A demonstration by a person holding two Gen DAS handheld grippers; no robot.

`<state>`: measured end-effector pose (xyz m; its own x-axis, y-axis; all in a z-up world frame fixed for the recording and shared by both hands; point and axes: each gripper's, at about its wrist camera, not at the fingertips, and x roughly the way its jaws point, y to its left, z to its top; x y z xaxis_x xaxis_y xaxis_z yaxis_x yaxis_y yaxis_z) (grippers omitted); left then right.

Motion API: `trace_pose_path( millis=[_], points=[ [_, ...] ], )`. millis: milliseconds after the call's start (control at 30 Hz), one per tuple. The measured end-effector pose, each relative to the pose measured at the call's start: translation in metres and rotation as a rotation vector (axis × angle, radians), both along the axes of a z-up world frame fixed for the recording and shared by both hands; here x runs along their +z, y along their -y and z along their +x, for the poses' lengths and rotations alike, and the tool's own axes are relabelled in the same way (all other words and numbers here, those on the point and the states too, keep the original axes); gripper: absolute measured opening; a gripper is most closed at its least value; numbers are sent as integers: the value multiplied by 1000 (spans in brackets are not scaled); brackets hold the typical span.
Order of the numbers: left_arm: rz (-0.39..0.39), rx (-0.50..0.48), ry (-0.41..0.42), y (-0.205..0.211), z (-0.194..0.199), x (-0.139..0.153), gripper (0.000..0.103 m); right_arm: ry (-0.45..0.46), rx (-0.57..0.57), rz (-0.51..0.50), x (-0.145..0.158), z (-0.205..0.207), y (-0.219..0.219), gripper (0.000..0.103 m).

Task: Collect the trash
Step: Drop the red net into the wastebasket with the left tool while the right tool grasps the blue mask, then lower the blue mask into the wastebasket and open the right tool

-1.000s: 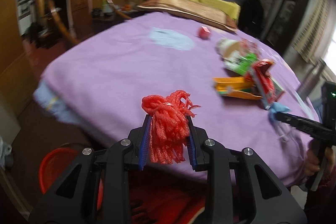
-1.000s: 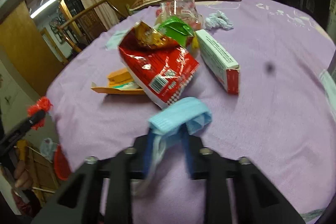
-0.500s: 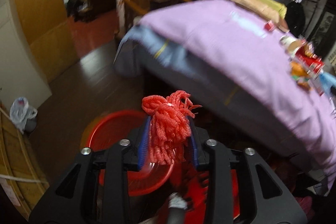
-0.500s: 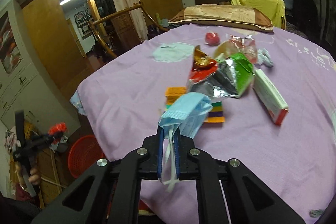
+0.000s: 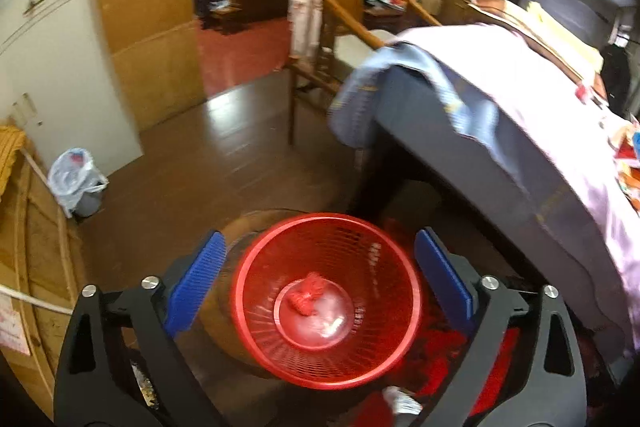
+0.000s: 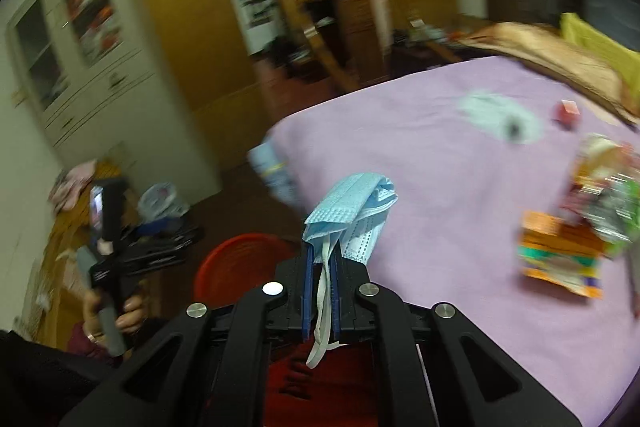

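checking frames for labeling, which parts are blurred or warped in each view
Left wrist view: red basket slightly smeared, floor glare, fisheye bends the bed edge. Right wrist view: heavier motion blur on wrappers and room; blue mask in the right hand-held gripper stays sharp.

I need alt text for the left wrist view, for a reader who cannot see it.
The left gripper hangs open above a red mesh basket on the dark wooden floor, with a red foam net lying at the basket's bottom. To the right is the bed with a purple cover.
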<state>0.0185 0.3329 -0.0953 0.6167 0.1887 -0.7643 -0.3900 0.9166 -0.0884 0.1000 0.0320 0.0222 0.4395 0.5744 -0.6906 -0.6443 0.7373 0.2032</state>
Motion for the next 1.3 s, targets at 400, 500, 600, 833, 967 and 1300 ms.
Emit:
trace_pose_path(
  millis=[400, 500, 600, 833, 967, 1300],
  points=[
    [39, 166, 3, -50, -29, 5, 96, -155, 281, -112, -74, -1, -156, 52],
    [53, 164, 12, -49, -30, 8, 96, -152, 257, -88, -67, -2, -143, 52],
    [51, 148, 10, -39, -25, 9, 96, -125, 198, -64, -54, -2, -124, 55],
    [80, 67, 46, 0, -16, 32, 96, -27, 64, -14, -29, 7, -62, 72],
    [81, 3, 64, 33, -12, 47, 96, 27, -37, 43, -14, 10, -11, 86],
    [107, -228, 54, 148, 19, 65, 96, 111, -409, 151, 7, 15, 160, 97]
  ],
)
